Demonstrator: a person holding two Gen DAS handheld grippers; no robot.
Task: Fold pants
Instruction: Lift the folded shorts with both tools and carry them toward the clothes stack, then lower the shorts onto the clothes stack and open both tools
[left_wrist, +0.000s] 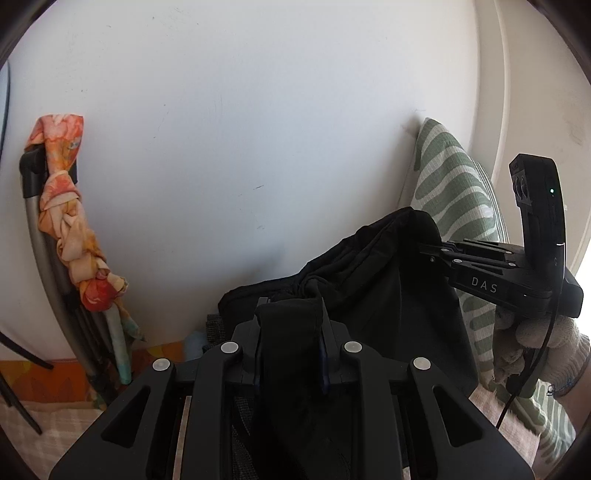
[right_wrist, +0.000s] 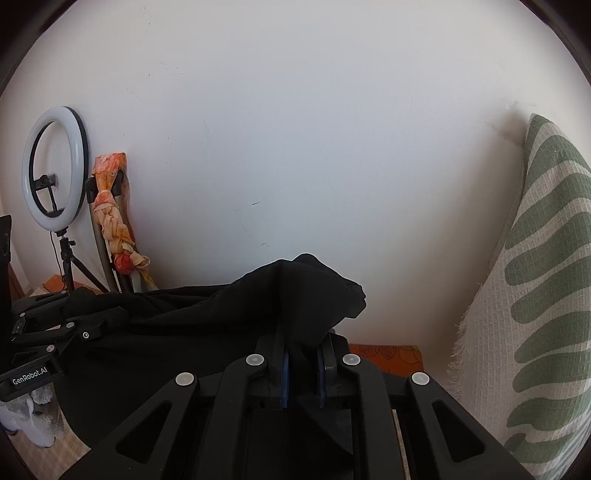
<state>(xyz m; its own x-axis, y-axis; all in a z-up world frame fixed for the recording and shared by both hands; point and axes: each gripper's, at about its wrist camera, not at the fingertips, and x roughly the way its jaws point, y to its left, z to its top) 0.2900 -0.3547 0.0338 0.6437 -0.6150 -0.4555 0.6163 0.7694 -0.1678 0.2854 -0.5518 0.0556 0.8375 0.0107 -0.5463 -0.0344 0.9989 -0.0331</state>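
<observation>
**Both grippers pinch the black pants, held up before a white wall**

In the left wrist view, the left gripper (left_wrist: 290, 332) sits at bottom centre, its fingers pinching a bunched fold of the black pants (left_wrist: 369, 288). At right, the right gripper (left_wrist: 439, 253), held in a white-gloved hand (left_wrist: 535, 350), grips the cloth's upper edge. In the right wrist view the fingers (right_wrist: 284, 373) clamp a peak of fabric at lower centre. A green-striped cushion (right_wrist: 535, 295) stands at right.
</observation>
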